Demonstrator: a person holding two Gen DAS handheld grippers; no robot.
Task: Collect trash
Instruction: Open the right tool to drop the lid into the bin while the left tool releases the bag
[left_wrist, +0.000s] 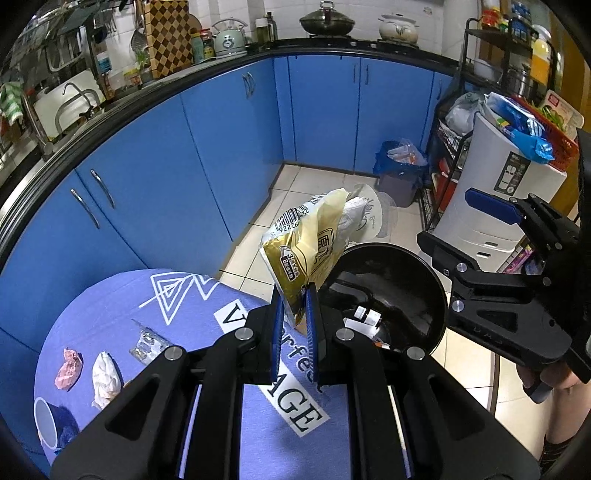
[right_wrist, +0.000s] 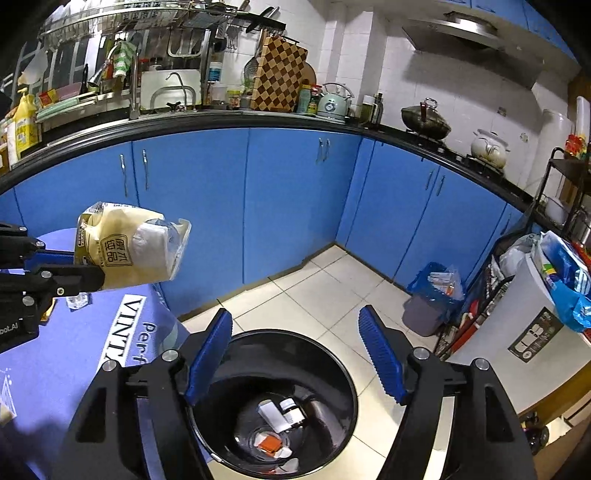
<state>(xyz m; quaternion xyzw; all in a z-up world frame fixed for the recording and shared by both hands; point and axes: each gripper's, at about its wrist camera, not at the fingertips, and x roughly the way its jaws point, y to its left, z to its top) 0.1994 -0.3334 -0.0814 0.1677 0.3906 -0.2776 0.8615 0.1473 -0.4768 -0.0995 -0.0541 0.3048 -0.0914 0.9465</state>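
Left claw clamped on bag, mid-frame, long axis pointing up and away, just left of bin rim. Right claw wide apart, empty, above bin. Release needs small shift right.

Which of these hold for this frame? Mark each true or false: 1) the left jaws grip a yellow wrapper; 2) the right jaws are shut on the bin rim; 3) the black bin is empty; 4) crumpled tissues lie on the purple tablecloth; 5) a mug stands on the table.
1. The left gripper has its jaws closed on the yellow wrapper: true.
2. False: the right gripper is open, jaws spread above the black bin, holding nothing.
3. False: the bin already holds small packets and scraps.
4. True: a pink tissue and a white tissue lie on the tablecloth.
5. True: a mug stands at the table edge.
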